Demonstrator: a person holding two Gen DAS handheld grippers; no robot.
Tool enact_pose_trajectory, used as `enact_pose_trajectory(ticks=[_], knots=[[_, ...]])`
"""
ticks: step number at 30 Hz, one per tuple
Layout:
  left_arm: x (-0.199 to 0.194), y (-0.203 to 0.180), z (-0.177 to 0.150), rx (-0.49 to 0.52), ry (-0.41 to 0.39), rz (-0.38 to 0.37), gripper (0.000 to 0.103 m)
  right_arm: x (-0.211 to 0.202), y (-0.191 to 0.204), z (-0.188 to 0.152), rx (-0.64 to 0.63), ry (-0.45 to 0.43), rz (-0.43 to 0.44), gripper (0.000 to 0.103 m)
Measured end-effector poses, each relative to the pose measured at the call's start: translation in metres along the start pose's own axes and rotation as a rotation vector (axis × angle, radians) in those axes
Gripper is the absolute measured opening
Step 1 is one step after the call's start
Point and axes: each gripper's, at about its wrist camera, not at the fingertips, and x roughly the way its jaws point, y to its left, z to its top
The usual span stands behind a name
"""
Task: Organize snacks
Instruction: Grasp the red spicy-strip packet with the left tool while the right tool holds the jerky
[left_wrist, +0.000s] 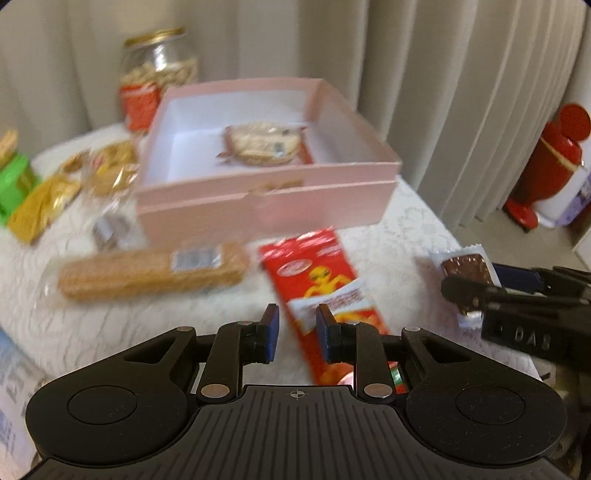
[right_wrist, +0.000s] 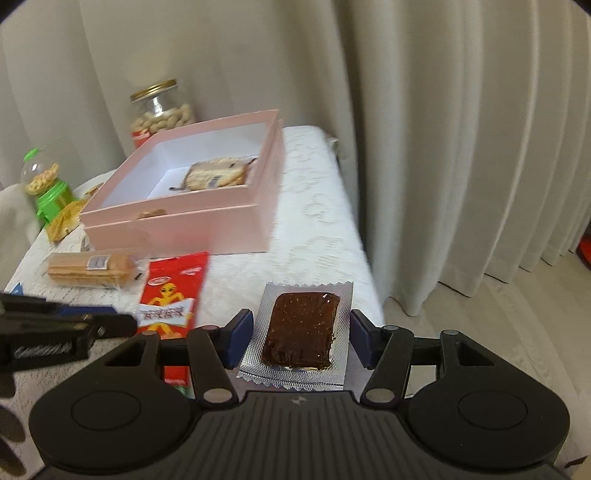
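So on my left gripper (left_wrist: 297, 334) the jaws are only a narrow gap apart and the red snack packet (left_wrist: 317, 280) sits right there, its lower part running between the pads and partly under the right one, but the view's blurry and I can't tell if it's pinched or just lying on the white tablecloth (left_wrist: 406, 229). My right gripper (right_wrist: 301, 339) is spread wide, with the chocolate bar in its clear silver-edged wrapper (right_wrist: 301, 328) lying flat between the fingers; neither pad looks to be touching it. That bar is near the table's right edge, just beside the red packet. Behind both sits the pink box (right_wrist: 207, 221), open on top, with one wrapped pastry (right_wrist: 218, 175) inside toward its far right corner. A long pack of biscuits (right_wrist: 90, 267) lies in front of the box on the left. Further back there's a jar of peanuts (right_wrist: 160, 110) and a green candy dispenser (right_wrist: 48, 188).
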Motion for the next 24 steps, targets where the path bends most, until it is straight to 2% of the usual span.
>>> enact_pose_trajectory(ticks=[5, 8, 12, 14, 19, 21, 24], knots=[[0.000, -0.040, -0.001, 0.153, -0.026, 0.032, 0.026, -0.009, -0.016, -0.005, 0.017, -0.038, -0.014, 0.057], [0.005, -0.068, -0.012, 0.302, -0.016, 0.051, 0.029, -0.010, -0.026, -0.003, 0.040, -0.056, -0.008, 0.057], [0.007, -0.079, -0.028, 0.434, -0.029, 0.122, 0.032, -0.008, -0.039, -0.001, 0.077, -0.066, -0.003, 0.057], [0.004, -0.067, -0.032, 0.426, -0.027, 0.160, 0.032, -0.007, -0.039, -0.001, 0.085, -0.066, 0.011, 0.057], [-0.003, -0.019, -0.034, 0.299, 0.001, 0.210, 0.050, -0.004, -0.023, -0.006, 0.060, -0.053, 0.078, 0.057], [-0.006, -0.007, -0.030, 0.245, 0.000, 0.203, 0.053, -0.003, -0.011, -0.008, 0.024, -0.048, 0.103, 0.057], [-0.008, 0.003, -0.025, 0.197, -0.001, 0.147, 0.053, -0.002, 0.010, -0.015, -0.058, -0.044, 0.096, 0.057]])
